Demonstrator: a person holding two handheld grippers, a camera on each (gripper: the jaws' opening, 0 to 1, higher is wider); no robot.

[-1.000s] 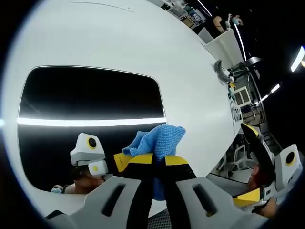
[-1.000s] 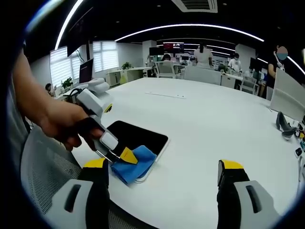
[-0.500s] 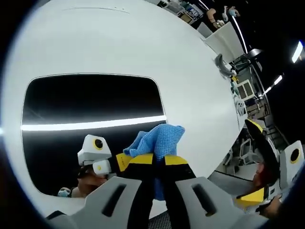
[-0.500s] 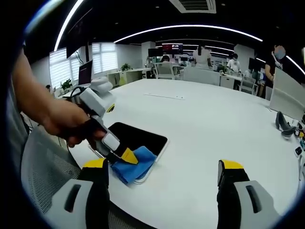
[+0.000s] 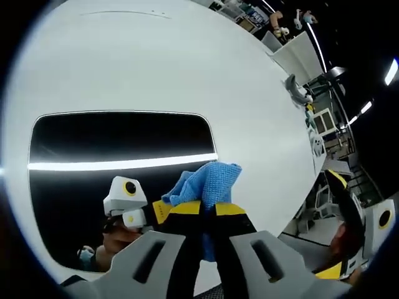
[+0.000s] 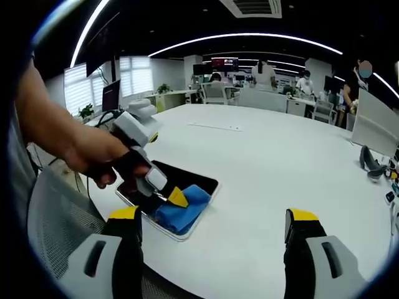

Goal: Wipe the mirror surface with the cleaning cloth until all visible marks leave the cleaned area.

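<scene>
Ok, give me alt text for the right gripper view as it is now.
The left hand-held gripper, held in a person's hand, presses a blue cloth onto a dark mirror lying on a white table. The right hand-held gripper hangs open near the table edge.

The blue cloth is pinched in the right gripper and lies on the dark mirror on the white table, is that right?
Not quite: the blue cloth is pinched in the left gripper, as the right gripper view shows. The right gripper stands open. The cloth does lie on the dark mirror on the white table.
</scene>
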